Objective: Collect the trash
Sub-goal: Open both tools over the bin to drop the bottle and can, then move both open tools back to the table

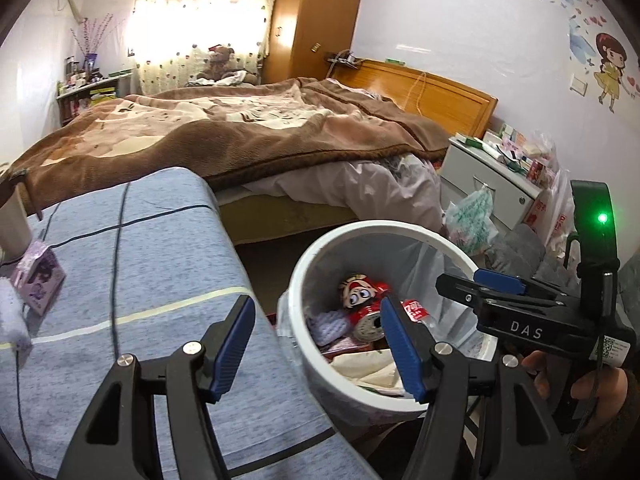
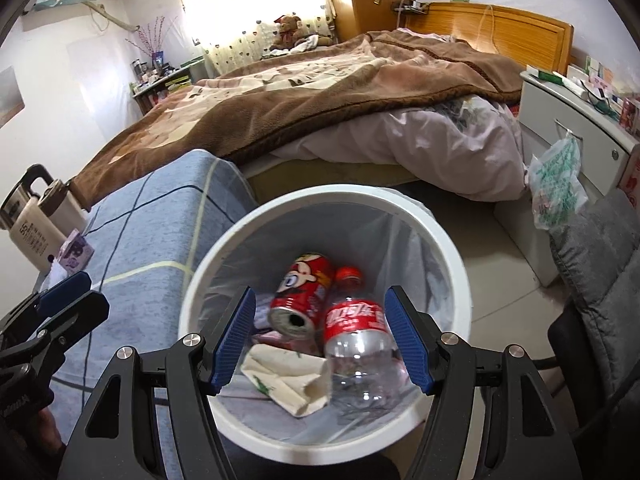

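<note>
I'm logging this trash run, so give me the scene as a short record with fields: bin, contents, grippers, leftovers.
bin: white round plastic trash bin with clear liner, on the floor beside the table
contents: red drink can, clear plastic bottle with red label, crumpled cream paper
left gripper: open, empty
right gripper: open, empty, above the bin
leftovers: small purple carton on blue checked tablecloth

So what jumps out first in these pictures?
A white bin on the floor beside the bed, holding a red can, a clear bottle and crumpled paper. The right gripper hangs open above it, with the left gripper open beside it.
</note>
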Tool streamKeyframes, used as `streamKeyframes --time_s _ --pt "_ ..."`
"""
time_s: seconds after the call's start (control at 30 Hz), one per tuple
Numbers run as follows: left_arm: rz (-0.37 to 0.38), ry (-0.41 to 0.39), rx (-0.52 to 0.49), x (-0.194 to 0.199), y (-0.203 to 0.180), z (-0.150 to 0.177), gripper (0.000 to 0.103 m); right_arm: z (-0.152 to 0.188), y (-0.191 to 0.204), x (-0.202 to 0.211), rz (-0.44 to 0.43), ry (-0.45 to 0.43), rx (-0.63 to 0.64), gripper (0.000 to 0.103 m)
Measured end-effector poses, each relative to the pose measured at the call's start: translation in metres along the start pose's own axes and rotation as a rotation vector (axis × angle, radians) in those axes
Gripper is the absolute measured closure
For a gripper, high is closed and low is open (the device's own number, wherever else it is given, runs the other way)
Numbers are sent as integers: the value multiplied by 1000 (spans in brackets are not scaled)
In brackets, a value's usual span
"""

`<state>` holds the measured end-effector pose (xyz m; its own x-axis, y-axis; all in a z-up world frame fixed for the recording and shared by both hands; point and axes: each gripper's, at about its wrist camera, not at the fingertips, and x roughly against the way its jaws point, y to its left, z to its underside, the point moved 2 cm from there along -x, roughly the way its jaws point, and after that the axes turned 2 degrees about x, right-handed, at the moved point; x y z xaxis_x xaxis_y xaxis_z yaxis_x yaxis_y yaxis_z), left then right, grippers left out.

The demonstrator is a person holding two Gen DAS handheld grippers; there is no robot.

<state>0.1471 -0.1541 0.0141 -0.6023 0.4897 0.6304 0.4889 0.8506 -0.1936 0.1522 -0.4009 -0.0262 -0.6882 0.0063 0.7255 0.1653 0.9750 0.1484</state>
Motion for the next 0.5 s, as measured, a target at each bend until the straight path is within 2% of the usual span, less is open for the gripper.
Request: streamKeyframes --time_s 0.33,0.5 --pt "-55 -34 51 25 35 5 36 -1 40 7 -44 -32 55 36" --pt "-106 -51 78 38 56 9 36 -2 64 9 -82 -60 85 36"
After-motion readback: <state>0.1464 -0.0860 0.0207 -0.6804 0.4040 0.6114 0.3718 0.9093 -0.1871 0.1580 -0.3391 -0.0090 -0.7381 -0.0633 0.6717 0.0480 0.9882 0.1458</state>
